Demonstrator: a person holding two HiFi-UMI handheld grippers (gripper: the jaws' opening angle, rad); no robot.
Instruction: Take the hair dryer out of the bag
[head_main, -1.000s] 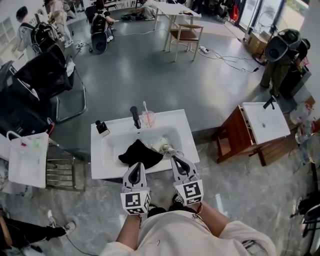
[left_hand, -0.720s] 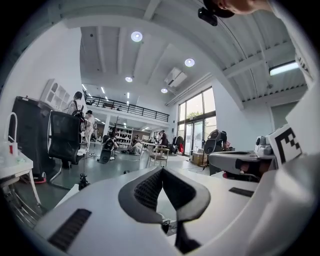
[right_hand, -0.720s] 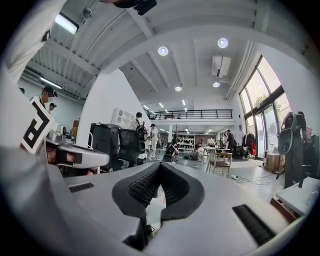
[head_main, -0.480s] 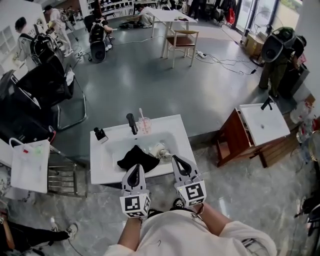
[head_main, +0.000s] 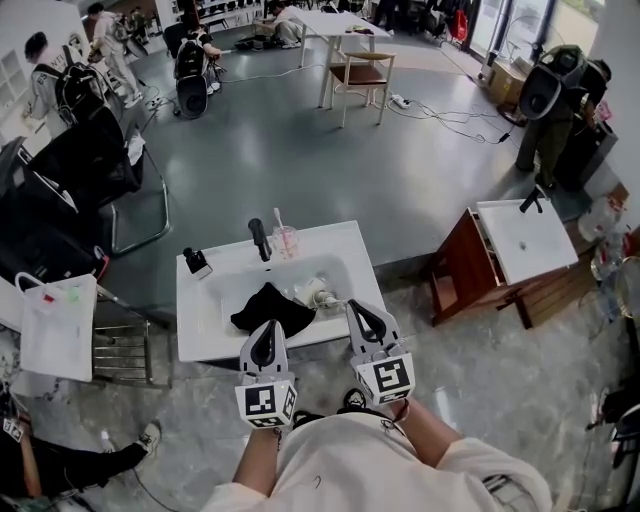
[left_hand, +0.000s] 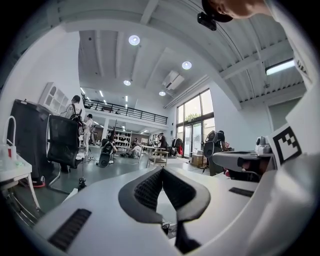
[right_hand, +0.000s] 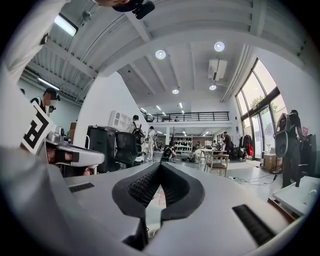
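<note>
A black bag (head_main: 266, 308) lies crumpled in the basin of the white sink unit (head_main: 200, 330). The white hair dryer (head_main: 318, 293) lies against the bag's right edge, its cord trailing right; how much of it is inside the bag is unclear. My left gripper (head_main: 267, 327) hangs over the sink's near edge, in front of the bag, shut and empty. My right gripper (head_main: 353, 306) hangs just right of the dryer, also shut and empty. In the left gripper view the left gripper (left_hand: 161, 172) points level across the room with its pads together, as does the right gripper (right_hand: 160, 169) in its own view.
A black faucet (head_main: 260, 238), a cup with a toothbrush (head_main: 286, 240) and a small black bottle (head_main: 197, 262) stand on the sink's far rim. A wooden cabinet with a white basin top (head_main: 520, 243) stands right. A white rack (head_main: 55, 328) and black chairs (head_main: 70, 175) are left.
Both grippers have lifted slightly and stay shut. The sink now sits a little higher and further left in the head view. Bag and dryer have not moved.
</note>
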